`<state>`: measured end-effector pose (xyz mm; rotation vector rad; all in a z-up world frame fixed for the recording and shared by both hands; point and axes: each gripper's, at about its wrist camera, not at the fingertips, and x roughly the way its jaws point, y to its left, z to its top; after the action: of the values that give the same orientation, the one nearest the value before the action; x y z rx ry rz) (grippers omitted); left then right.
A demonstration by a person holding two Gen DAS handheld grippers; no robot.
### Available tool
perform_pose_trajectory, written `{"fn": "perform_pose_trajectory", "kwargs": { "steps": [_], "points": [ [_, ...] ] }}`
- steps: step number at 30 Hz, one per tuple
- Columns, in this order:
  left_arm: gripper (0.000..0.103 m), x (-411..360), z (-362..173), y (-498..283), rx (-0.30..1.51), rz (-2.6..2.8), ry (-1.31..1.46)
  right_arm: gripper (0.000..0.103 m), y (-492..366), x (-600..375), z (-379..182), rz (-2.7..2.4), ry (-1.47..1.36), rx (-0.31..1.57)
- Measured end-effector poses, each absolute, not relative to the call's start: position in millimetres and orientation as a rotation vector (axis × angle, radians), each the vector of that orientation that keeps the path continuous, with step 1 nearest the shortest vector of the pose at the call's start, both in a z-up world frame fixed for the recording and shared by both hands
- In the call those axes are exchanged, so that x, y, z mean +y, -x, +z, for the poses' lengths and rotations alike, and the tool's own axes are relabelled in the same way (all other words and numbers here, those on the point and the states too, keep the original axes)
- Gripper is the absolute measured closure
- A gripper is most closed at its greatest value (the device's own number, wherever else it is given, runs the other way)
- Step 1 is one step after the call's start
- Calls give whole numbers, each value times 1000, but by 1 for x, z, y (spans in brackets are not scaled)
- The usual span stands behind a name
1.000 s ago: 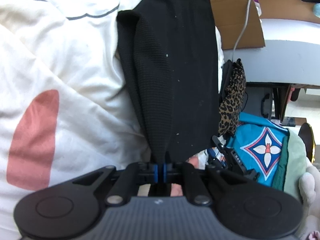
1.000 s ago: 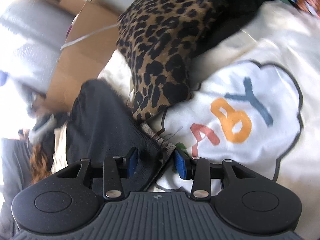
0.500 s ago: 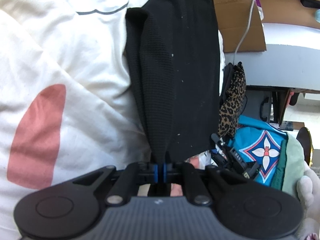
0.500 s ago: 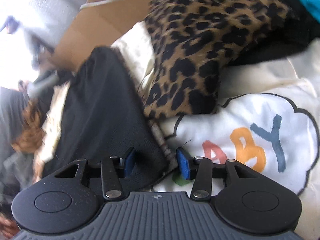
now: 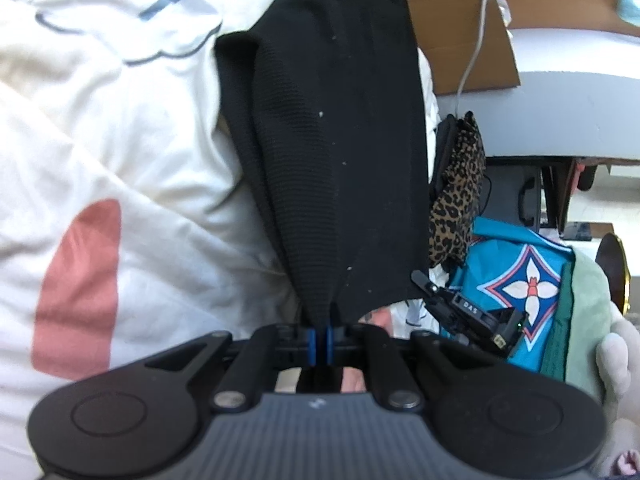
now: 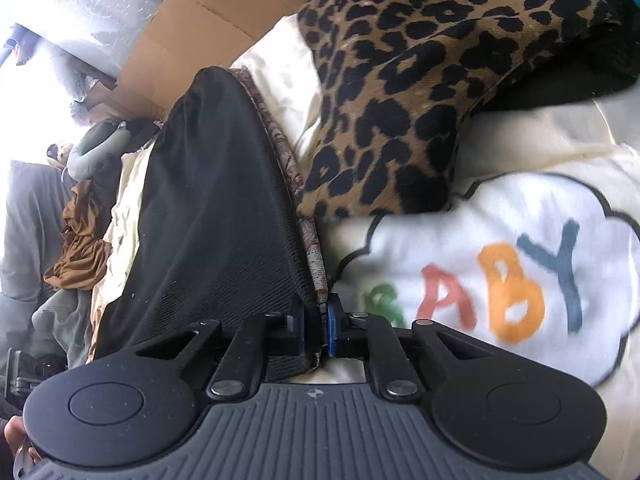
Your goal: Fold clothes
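Both tongs pinch the same black garment (image 5: 340,152): my left tongs (image 5: 320,340), at the bottom centre of the left wrist view, are pressed together on its gathered lower end, and my right tongs (image 6: 318,330), at the bottom centre of the right wrist view, are clamped on its patterned hem edge (image 6: 312,248).

Largest around it is the cream cloth (image 5: 120,140), filling the left half of the left view and lying under the black garment. It carries a pink patch (image 5: 80,292) at lower left and a cloud outline with coloured letters at the top. In the right view that print (image 6: 500,280) reads "BABY" at the right of the frame.

From my left tongs the black garment runs up the middle of the frame to the top edge. A leopard-print cloth (image 6: 420,80) fills the upper right of the right view, resting on the cream cloth beside the black garment. A turquoise fabric (image 5: 516,276) with a flower diamond sits at lower right of the left view. Cardboard (image 5: 460,40) stands at upper right.
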<state>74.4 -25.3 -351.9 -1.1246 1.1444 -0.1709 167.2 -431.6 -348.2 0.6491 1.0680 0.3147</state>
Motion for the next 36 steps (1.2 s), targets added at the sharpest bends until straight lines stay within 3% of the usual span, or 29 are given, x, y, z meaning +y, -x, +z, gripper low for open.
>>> {"fn": "perform_pose_trajectory", "kwargs": {
  "steps": [23, 36],
  "points": [
    [98, 36, -293, -50, 1250, -93, 897, 95, -89, -380, -358, 376, -947, 1168],
    [98, 36, -366, -27, 1268, -36, 1003, 94, -87, -370, -381, 321, -908, 1244]
  ]
}}
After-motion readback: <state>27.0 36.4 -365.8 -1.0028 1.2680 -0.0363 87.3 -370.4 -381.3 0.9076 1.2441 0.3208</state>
